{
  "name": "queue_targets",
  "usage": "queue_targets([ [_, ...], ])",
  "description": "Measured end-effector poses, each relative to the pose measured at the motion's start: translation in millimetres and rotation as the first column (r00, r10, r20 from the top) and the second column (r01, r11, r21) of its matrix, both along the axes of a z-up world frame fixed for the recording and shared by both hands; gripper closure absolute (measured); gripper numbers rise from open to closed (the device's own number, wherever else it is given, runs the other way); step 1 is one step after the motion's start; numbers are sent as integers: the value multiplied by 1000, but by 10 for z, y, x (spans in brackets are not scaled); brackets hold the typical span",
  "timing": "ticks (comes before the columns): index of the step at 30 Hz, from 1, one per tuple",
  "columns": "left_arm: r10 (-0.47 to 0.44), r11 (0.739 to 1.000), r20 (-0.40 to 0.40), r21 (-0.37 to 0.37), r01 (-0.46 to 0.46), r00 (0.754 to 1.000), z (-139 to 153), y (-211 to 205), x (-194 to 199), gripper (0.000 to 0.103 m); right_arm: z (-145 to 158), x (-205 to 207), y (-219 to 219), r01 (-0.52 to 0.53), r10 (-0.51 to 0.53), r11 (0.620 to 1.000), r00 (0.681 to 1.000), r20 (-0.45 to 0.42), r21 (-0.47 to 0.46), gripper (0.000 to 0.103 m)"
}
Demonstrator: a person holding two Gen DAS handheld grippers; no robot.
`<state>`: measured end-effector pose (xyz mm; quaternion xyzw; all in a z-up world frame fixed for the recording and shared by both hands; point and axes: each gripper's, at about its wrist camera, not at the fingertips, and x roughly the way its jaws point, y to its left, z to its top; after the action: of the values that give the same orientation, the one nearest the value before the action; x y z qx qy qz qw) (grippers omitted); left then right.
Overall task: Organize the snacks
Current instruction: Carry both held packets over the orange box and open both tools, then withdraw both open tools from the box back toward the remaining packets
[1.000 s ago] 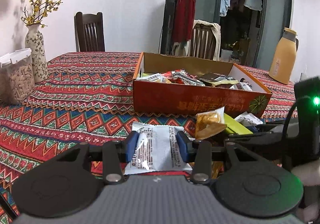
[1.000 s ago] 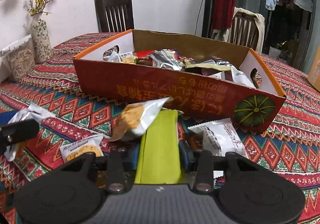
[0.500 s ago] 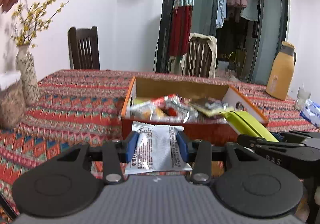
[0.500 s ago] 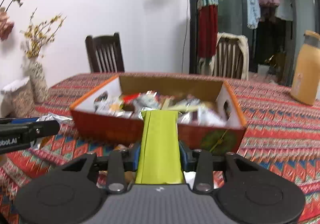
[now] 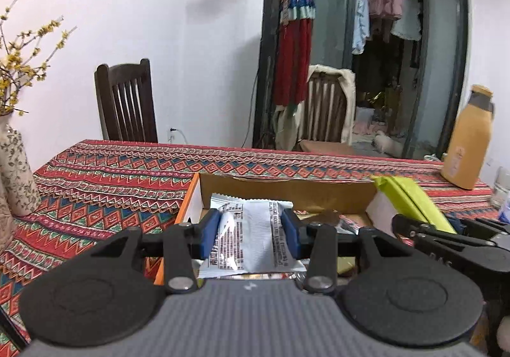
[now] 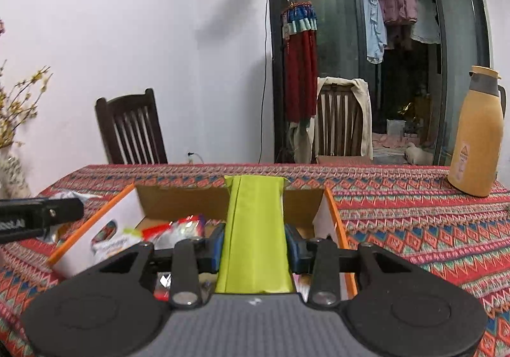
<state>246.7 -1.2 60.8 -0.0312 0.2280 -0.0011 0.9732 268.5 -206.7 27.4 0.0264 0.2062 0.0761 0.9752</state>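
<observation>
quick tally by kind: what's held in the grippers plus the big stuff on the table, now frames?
Held snack packets: 2 (white packet, green packet)
Cardboard box: 1
Yellow thermos: 1
Flower vase: 1
Total: 5

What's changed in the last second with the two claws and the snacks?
Both claws rose from the table and moved toward the box. The left claw now holds the white packet over the box's near edge, and the right claw has brought the green packet over the box. Nothing was grabbed or released. Both grips, the box and the thermos are unchanged.
</observation>
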Motion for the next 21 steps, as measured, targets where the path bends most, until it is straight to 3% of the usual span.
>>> queue_targets([
  [6,71,997,-36,-19,-72,997,-265,87,378,59,-244,224,-31,17,-17,1000,1000,-1,-9,66],
  [14,66,997,-28,-28,-67,997,-422,143,397,58,-369,271,37,-31,30,999,999,-44,-16,64],
  [15,61,998,-24,-30,-62,998,-425,142,386,53,-368,250,40,-27,27,999,999,-39,-17,64],
  [16,62,997,-20,-35,-62,998,-416,143,375,41,-362,232,45,-24,24,1000,999,-38,-17,58],
  [17,70,997,-10,-38,-70,998,-408,145,354,32,-352,213,35,-19,19,1000,999,-32,-13,42],
  [18,79,996,7,-39,-78,997,-394,148,326,18,-344,187,30,-14,14,1000,1000,-21,-8,33],
  [20,90,995,45,-47,-88,995,-335,161,268,5,-321,131,14,-3,3,1000,1000,-3,1,7],
  [21,95,994,59,-52,-92,994,-316,165,242,0,-311,110,3,0,0,1000,1000,2,10,4],
])
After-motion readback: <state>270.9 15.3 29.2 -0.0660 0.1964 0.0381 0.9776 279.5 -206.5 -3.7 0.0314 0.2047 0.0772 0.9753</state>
